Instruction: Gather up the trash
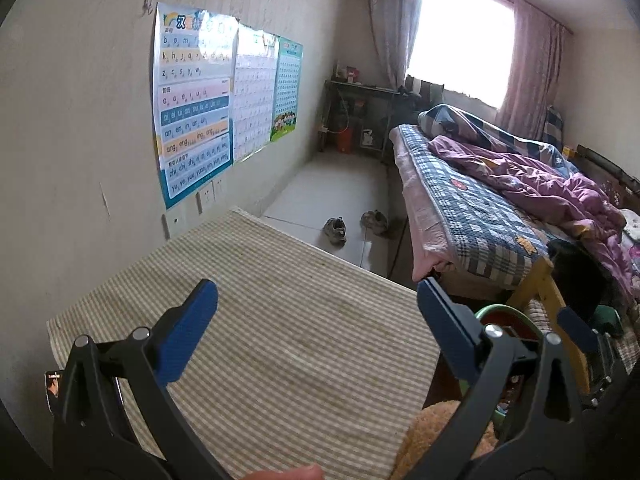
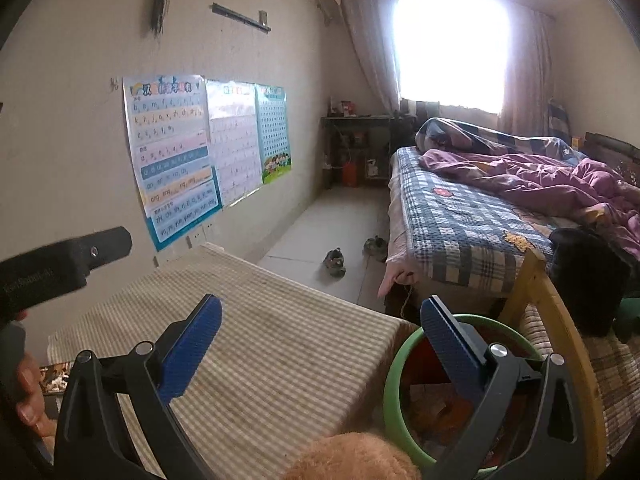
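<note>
Both tongs are held wide and empty above the striped bench [image 1: 280,340]: left tongs [image 1: 318,308], right tongs [image 2: 320,322]. A green bin [image 2: 394,376] (trash visible inside) is seen at lower right of the right view, just beside the bench edge.

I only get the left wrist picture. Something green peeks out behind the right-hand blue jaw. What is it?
Observer: A round green-rimmed bin beside the striped table. The right wrist view shows most of its rim.
Operator: Is anything in it?
Observer: Yes, what look like paper scraps, pale and orange, lie inside.
Operator: And the other tool?
Observer: The right gripper has its jaws open and holds nothing.
</note>
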The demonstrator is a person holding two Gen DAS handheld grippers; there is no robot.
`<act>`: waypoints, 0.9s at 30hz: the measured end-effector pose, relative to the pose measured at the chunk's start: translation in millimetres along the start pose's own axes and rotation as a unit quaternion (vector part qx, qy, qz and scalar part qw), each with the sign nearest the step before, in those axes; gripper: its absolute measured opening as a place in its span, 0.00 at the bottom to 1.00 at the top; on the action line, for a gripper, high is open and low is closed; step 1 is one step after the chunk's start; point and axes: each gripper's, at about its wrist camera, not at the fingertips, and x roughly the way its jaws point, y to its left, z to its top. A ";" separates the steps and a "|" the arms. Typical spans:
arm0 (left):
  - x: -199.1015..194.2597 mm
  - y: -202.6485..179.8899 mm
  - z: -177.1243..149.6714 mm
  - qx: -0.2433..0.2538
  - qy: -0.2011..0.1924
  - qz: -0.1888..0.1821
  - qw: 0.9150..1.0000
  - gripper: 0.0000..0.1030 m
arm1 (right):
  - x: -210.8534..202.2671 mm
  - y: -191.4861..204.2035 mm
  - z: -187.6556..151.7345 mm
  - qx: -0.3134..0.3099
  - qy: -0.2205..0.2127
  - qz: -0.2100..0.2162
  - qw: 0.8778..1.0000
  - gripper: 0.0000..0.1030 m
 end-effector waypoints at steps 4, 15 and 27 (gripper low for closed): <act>1.2 0.0 -0.5 -0.002 0.004 -0.005 1.000 0.95 | 2.8 -1.4 -1.7 0.005 0.008 -0.003 1.000 0.94; 3.4 -1.0 -2.9 0.000 0.012 -0.012 1.000 0.95 | 6.8 -3.5 -7.3 0.012 0.020 -0.009 1.000 0.94; 22.3 21.2 -15.8 -0.018 0.061 -0.012 0.998 0.95 | 36.8 7.5 -29.2 0.017 0.090 0.004 0.996 0.94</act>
